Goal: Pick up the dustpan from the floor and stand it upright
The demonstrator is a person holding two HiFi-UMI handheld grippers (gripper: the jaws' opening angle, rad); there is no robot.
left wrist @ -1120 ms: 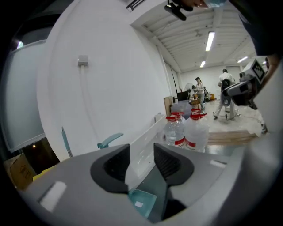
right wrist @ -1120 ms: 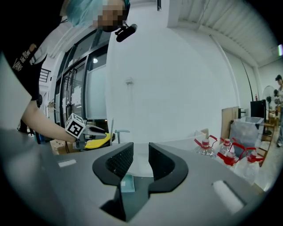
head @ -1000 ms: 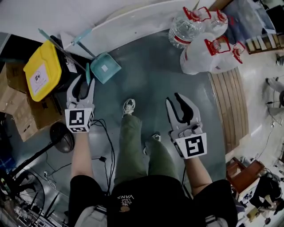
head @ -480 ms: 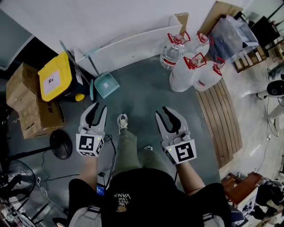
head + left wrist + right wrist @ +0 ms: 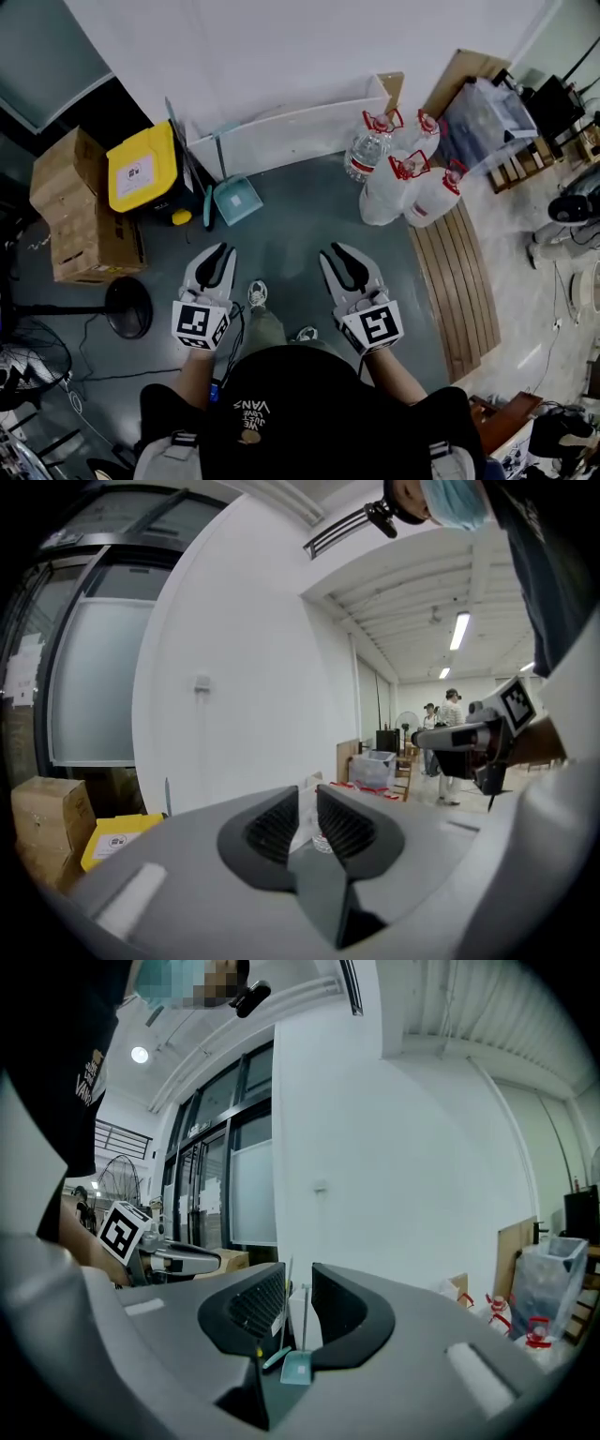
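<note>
dustpan (image 5: 236, 200): upright on floor (image 5: 300, 220), just right of yellow bin (image 5: 141, 172), handle up against white panel (image 5: 300, 127).
step: standing-up looks done, both tools clear of it.
left hand-held gripper (image 5: 218, 251): jaws just closing to narrow gap, nothing between; well off from bin, toward person.
right hand-held gripper (image 5: 339, 253): jaws apart, empty; farther right of bin, dustpan far off through gap.
next: likely only check that pan does not tip.
</note>
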